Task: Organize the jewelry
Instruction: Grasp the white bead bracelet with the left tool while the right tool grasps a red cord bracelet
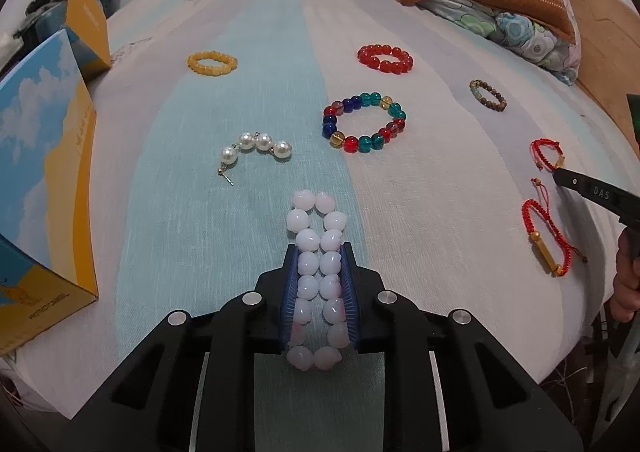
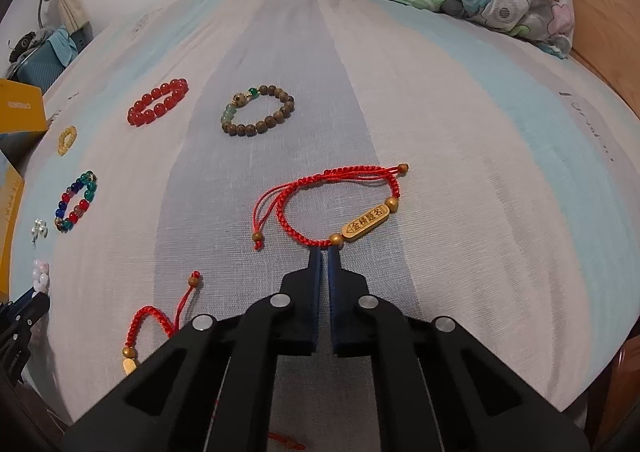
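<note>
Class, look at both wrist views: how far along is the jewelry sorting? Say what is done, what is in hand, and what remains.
Nothing looks sorted yet. In hand: the left tool is shut on the pink bead bracelet; the right tool has its tips closed at the red cord bracelet, though a grip is unclear. Left on the bedsheet: pearl earrings, yellow bracelet, red bead bracelet, multicolored bracelet, brown bead bracelet, second cord bracelet.

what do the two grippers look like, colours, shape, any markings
Both look alike: the left gripper and right gripper have matte black angular bodies with round silver bolt heads and blue ribbed finger pads. Seen from the left wrist, the right one's side carries pale lettering, roughly "DAS". No cables or sleeves are visible.
</note>
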`<state>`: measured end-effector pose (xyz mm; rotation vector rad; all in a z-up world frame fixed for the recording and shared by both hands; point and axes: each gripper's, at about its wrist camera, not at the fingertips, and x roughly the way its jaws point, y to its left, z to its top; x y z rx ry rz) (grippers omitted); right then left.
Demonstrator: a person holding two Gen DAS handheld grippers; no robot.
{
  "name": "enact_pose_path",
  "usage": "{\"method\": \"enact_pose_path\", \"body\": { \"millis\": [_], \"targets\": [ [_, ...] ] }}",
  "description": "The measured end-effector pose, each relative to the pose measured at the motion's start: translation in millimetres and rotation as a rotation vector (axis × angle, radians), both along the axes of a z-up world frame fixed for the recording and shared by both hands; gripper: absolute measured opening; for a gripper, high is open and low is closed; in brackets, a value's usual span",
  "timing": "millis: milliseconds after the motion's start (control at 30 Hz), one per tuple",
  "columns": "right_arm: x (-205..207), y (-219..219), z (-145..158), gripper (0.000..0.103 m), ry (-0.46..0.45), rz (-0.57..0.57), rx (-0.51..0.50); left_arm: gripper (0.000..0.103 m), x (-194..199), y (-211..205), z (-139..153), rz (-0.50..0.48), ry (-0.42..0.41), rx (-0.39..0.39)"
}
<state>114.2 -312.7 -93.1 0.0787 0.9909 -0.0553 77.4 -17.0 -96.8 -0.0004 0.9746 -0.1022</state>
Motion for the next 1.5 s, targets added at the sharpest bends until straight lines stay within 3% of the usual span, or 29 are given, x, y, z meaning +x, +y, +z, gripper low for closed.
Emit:
{"method": "enact_pose_path", "body": {
  "millis": [333,400,467,533,733,800,833,900,1500],
  "targets": [
    [-10,-7,12,0.002,-0.021,-0.011,0.002,0.02,-10,1,15,-0.002,-0.025,-0.004],
    [-7,-13,12,0.008,-0.003,-0.034,0.023,0.02,-10,1,16,-0.001,-0.026,-0.001],
    [-1,-21,14,0.038,0.002,-0.053,0.077,0.02,-11,1,15,-0.001,-0.026,0.003],
    [5,-27,14,0.04,0.007,-0.083,0.095,0.02,-11,2,14,-0.003,-0.024,0.002],
    [27,-30,-1,0.039,0.043,-0.123,0.097,0.02,-9,1,13,-0.01,-0.025,0.007],
    [31,-30,-6,0.03,0.043,-0.132,0.082,0.02,-9,2,12,-0.01,-0.024,0.006],
    [31,-28,-6,0.019,0.036,-0.134,0.059,0.02,-9,3,12,-0.01,-0.023,0.006],
    [30,-29,-5,0.008,0.027,-0.134,0.057,0.02,-9,3,12,-0.012,-0.024,0.005],
    [-1,-20,44,0.008,-0.102,-0.076,0.036,0.02,-25,-5,42,-0.021,-0.084,0.02]
  ]
}}
